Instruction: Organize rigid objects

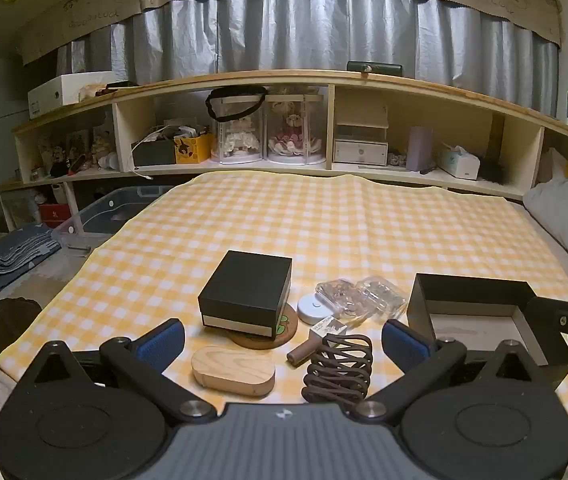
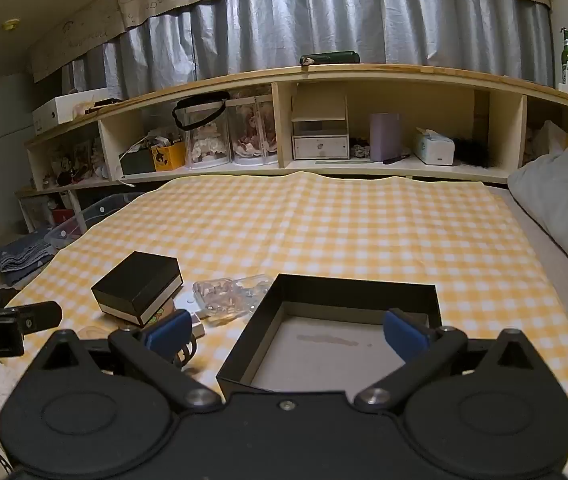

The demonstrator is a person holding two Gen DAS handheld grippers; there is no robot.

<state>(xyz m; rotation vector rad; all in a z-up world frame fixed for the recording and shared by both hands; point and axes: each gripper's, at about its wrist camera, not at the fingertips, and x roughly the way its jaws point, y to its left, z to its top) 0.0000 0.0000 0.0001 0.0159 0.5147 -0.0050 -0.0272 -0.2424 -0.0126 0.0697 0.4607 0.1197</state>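
**Both grippers spread wide over a cluster of small hard things**

The left gripper [image 1: 283,344] hung with jaws fully apart and nothing between them, above a wooden block [image 1: 232,370], a coiled brown holder [image 1: 339,368] and a small cylinder [image 1: 304,353]. The closed black box [image 1: 246,293] sat on a round coaster [image 1: 288,325]. The right gripper [image 2: 286,330], equally spread and empty, faced the open black tray [image 2: 336,344]. The block looked light and stiff, best pinched across its narrow sides; the clear plastic cases [image 1: 364,298] seemed slippery and brittle.
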